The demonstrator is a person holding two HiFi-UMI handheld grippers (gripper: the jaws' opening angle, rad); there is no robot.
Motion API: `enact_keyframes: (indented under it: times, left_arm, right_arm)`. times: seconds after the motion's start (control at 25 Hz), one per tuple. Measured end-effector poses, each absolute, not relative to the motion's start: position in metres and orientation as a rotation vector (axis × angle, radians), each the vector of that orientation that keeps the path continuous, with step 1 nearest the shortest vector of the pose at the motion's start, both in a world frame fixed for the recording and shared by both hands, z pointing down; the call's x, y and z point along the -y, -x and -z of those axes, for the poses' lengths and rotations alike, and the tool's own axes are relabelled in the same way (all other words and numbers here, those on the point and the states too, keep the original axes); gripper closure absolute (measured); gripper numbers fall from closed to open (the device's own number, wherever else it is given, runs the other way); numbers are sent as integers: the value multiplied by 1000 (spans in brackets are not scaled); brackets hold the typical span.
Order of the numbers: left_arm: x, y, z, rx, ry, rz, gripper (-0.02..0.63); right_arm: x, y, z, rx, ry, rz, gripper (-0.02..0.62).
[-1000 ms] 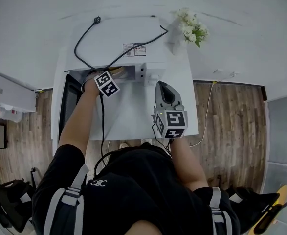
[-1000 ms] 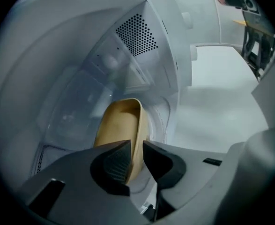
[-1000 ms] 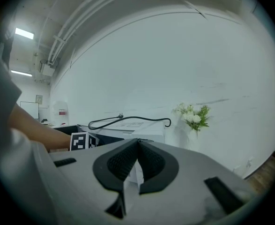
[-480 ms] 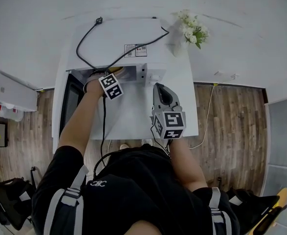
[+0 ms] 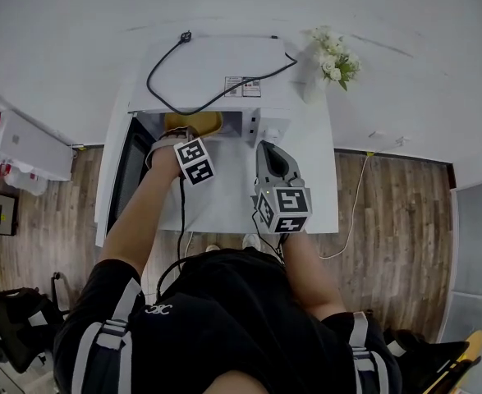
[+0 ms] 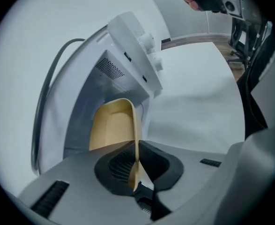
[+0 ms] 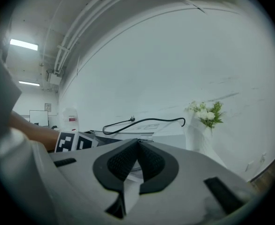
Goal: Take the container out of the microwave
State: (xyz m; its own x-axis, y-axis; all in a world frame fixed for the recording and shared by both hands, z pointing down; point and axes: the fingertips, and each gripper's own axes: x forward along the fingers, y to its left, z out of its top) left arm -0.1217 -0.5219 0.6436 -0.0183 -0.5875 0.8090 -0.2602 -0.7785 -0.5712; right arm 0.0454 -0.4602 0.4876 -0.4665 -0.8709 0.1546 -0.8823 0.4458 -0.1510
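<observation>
A tan container (image 5: 193, 122) sits at the mouth of the white microwave (image 5: 216, 72), half out of the cavity. My left gripper (image 5: 185, 140) is shut on its near rim; in the left gripper view the container (image 6: 111, 128) stands edge-on with its thin wall pinched between the black pads (image 6: 116, 165). The microwave door (image 5: 119, 177) hangs open to the left. My right gripper (image 5: 275, 161) is over the white table in front of the microwave's control panel (image 5: 267, 126), its jaws shut with nothing between them.
A black power cord (image 5: 216, 97) lies across the microwave's top. A white vase of flowers (image 5: 332, 62) stands at the table's back right. The white table (image 5: 232, 195) stretches in front of the microwave. A white wall is behind; wooden floor flanks the table.
The left gripper has drawn back toward me with the container, which now shows tan at the microwave's opening. The right gripper has barely moved.
</observation>
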Motion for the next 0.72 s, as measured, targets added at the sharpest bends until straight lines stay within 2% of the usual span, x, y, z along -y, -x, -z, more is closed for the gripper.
enact_keyframes:
  times: [0.72]
  left_arm:
    - [415, 135, -599, -950, 2151, 1800, 566]
  right_arm:
    - [463, 20, -487, 2675, -1466, -297, 591]
